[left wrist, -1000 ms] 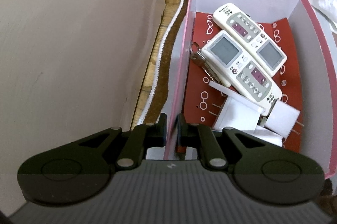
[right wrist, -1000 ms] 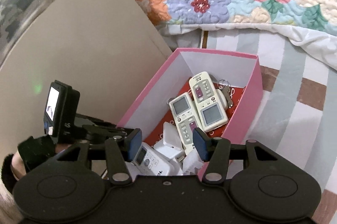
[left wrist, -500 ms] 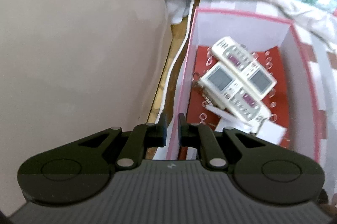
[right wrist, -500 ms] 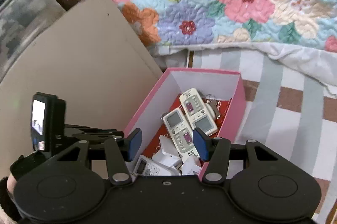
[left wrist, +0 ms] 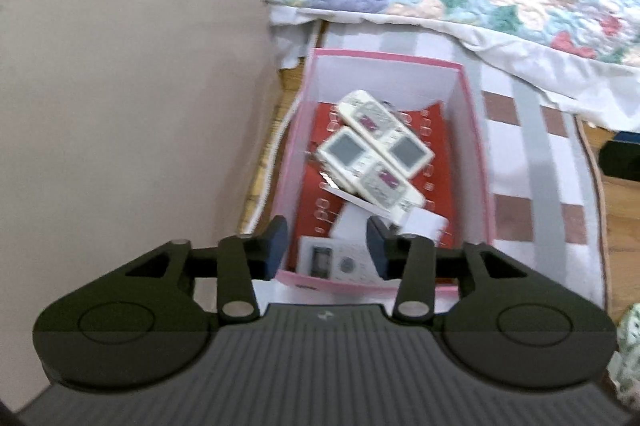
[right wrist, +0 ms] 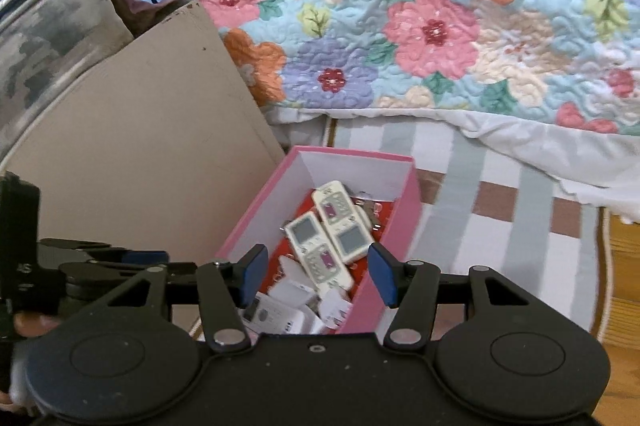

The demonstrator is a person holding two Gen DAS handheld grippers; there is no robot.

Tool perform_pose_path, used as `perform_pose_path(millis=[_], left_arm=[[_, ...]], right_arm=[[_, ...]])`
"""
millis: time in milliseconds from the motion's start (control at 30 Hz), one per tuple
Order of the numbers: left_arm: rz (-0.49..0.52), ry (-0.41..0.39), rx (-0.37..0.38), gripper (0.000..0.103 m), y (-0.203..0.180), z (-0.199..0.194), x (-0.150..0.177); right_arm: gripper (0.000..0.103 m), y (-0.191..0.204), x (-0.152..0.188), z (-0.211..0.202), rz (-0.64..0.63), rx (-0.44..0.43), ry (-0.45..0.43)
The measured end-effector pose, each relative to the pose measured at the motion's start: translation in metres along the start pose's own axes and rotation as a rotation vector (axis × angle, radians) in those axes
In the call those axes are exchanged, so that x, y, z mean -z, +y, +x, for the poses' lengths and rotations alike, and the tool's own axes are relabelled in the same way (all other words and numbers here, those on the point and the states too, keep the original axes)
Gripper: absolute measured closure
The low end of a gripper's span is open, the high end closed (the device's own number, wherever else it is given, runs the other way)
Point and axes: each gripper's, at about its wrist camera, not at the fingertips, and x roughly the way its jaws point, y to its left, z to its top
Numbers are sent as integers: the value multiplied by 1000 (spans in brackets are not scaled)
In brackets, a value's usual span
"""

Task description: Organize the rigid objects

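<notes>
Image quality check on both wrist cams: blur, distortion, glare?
Left wrist: motion-blurred, buttons on the white remote controls in the pink cardboard box smeared, open left gripper sharp. Right wrist: crisper, remotes' screens readable as shapes, open right gripper sharp; fisheye bends the floral quilt. No glare in either.

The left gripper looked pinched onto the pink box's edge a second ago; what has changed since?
The left gripper let go of the pink box wall, opened and pulled back up. The right gripper also backed away, staying open. The two remotes lie crossed as before.
</notes>
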Motion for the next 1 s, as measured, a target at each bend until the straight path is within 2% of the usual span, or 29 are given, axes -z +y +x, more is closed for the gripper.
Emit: perform_pose_path(millis=[100,167,333,367,400,533,633,700,733,767,800,900,1000], left_arm=[[36,7,57,57,-15,-6,4],[65,-8,63,54,-26,-11,6],[81,-41,59,39,-47,-20,10],[80,-42,65,32,-50,-21,11],[81,-38,72,26,-54,-21,11],[87,4,75,18,-65,-20,15],[81,21,71,13,-70,-20,21],[84,39,66,8,-72,-19,25],[80,43,67,8,-72,-19,27],[73,45,69,8,-72,-18,29],[65,48,72,8,-71,-18,30],[54,56,54,8,-72,-17,33],[80,55,-14,7,-75,-16,34]], right_arm=[[42,-1,6,-8,2,21,10],[42,-4,10,-14,4,43,9],[41,-12,19,-24,32,85,19],[41,-14,21,-27,30,109,18],[40,-14,23,-29,25,127,20],[40,-17,30,-35,18,195,36],[33,-19,39,-39,16,196,41],[24,-17,48,-41,-9,189,46],[20,-17,52,-41,-14,192,46],[9,-16,55,-41,-14,200,46],[7,-16,57,-41,-7,209,45],[7,-17,59,-41,31,259,17],[7,-19,58,-39,48,308,17]])
